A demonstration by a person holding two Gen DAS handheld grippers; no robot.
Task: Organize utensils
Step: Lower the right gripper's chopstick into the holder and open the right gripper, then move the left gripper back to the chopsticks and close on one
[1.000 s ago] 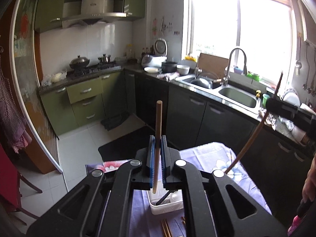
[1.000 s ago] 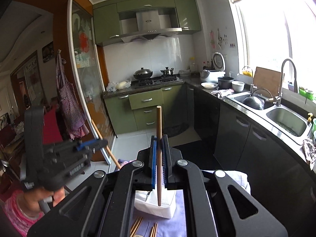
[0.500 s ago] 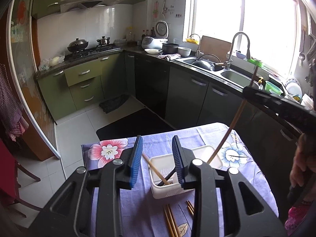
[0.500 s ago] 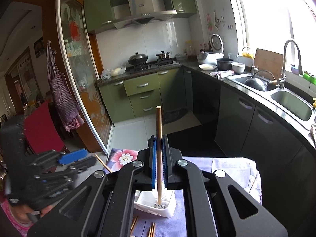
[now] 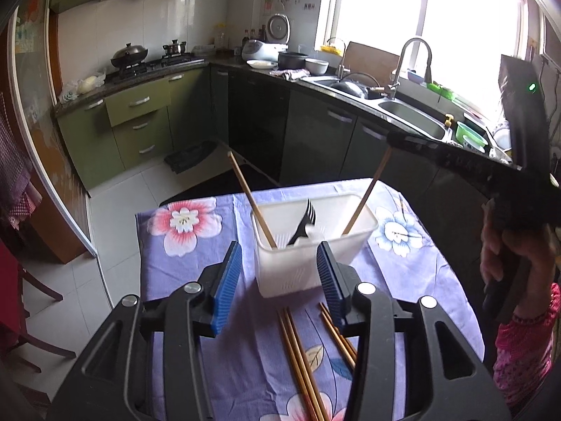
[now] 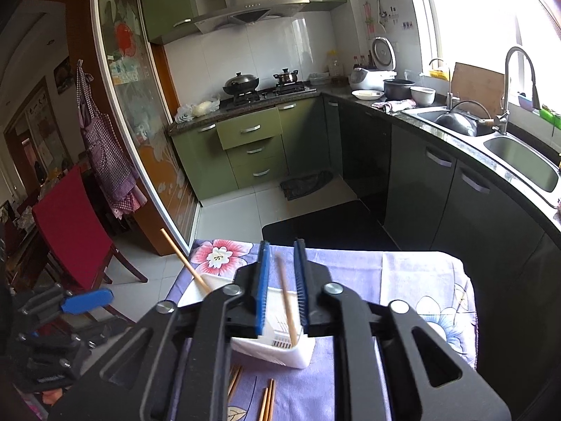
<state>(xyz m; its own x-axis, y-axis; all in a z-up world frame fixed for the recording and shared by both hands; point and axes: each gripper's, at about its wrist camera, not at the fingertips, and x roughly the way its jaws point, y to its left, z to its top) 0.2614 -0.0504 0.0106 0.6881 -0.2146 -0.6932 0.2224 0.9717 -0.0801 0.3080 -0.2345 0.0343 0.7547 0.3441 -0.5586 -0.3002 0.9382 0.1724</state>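
L gripper point(image 5: 278, 273) jaws opening, nothing between; R gripper point(image 6: 281, 289) jaws opening, chopstick point(image 6: 287, 307) loose between, tip in white basket point(image 5: 366, 226) w/ fork, mid table; spare chopsticks point(image 5: 298, 361) near side

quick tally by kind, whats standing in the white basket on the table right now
chopsticks: 2
black fork: 1
total in the basket: 3
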